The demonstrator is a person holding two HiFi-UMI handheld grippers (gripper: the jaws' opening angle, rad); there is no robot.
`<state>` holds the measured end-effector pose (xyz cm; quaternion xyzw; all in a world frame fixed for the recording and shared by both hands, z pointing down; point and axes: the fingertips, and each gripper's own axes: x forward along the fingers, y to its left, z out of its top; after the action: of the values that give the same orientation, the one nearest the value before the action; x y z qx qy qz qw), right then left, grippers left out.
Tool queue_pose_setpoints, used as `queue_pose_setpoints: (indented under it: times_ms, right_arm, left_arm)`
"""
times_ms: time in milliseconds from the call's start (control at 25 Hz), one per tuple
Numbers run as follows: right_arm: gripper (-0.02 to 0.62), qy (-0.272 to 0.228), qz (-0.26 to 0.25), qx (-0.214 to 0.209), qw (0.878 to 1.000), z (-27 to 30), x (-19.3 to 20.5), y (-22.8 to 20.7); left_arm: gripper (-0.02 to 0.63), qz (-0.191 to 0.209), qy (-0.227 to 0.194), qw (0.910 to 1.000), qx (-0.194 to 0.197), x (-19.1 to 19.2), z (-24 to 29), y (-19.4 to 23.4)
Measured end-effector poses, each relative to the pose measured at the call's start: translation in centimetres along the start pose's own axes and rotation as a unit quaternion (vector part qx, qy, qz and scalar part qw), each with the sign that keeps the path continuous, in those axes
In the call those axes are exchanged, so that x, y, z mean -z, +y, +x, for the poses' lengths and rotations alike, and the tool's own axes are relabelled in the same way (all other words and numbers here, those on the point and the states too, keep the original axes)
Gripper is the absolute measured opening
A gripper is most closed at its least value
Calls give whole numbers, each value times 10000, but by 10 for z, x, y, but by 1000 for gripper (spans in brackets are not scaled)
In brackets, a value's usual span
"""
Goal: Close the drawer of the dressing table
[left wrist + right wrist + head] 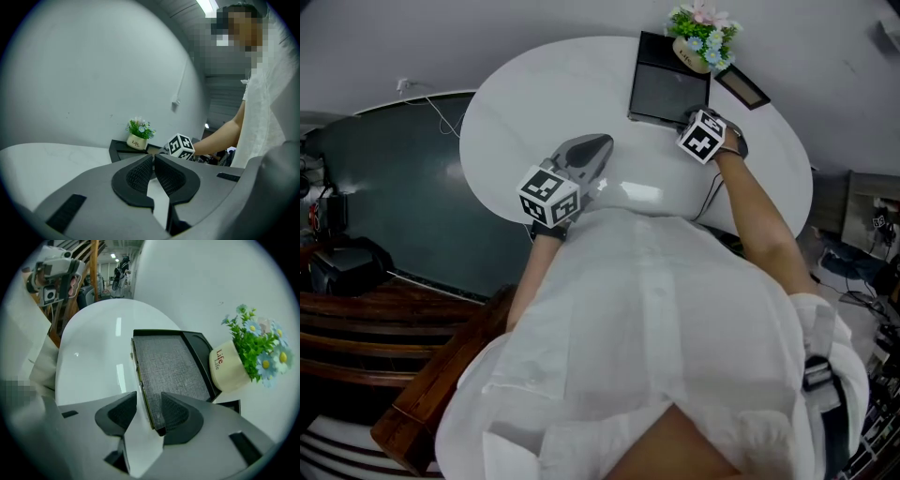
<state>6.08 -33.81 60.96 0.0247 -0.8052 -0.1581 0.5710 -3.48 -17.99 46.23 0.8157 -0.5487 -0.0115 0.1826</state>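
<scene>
Fingers of right gripper half apart astride drawer rim; left gripper fingers together, empty

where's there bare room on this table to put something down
Widest bare stretch: the white tabletop left of the dark tray, beyond the left gripper. Crowded at the far right: tray, flower pot, small frame and right gripper.
</scene>
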Motion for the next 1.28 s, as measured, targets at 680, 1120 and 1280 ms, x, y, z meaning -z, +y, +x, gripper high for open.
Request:
queue_pose_setpoints:
  times_ms: [680, 1120, 1280]
  right_arm:
    - [26, -3489, 3769, 1137, 8504, -145, 14, -13]
    - [9, -4115, 3947, 1382, 8098, -192, 14, -5]
    - [9, -3996, 3756, 1464, 8233, -197, 13, -2]
  left_arm:
    - [28, 371, -91, 9991, 183, -38, 15, 10]
    - [28, 635, -31, 9969, 463, -52, 36, -1]
    - [28, 692, -25, 9961, 540, -54, 41, -8]
